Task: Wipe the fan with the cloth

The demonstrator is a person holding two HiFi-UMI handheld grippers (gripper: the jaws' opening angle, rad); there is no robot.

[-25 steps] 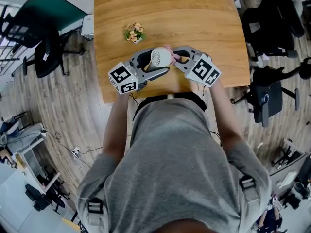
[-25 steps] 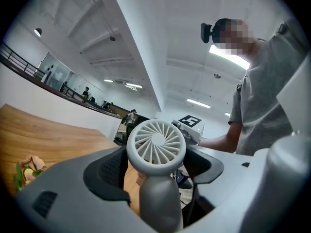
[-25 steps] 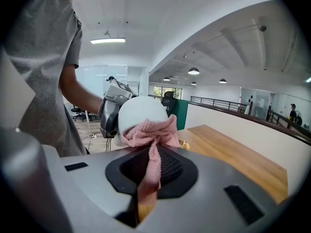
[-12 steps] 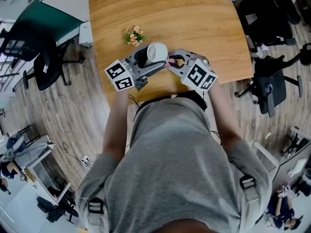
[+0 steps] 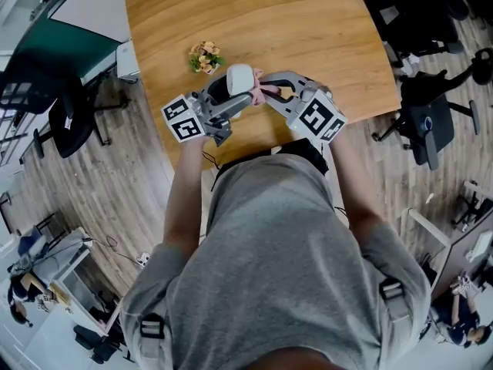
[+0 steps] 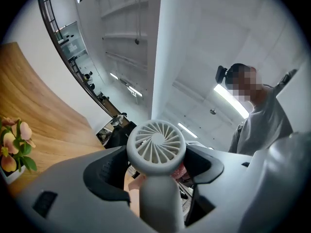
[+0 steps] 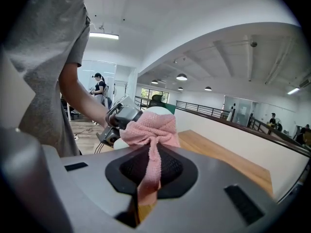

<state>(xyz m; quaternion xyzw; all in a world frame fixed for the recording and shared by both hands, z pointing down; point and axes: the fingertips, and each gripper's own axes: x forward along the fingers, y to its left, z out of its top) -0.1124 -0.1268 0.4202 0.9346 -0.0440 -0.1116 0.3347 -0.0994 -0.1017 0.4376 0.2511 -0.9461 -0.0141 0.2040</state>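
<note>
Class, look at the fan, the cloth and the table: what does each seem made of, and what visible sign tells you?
The fan: probably plastic, matt white; smooth moulded grille with thin radial ribs.
The cloth: soft pink textile, perhaps terry or microfibre; nubbly surface, bunched and hanging limp.
The table: wood or wood-look laminate, smooth; streaky brown grain lines.

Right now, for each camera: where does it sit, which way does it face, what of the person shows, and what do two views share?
Head view: on the person's head, facing steeply down at the table; shirt, both arms, left tongs and right tongs show.
Left gripper view: on the left tongs, facing the gripped fan, ceiling light beyond; shirt at right.
Right gripper view: on the right tongs, facing the pinched cloth; sleeve and arm at left.
Shared: both gripper views show fan and cloth.
</note>
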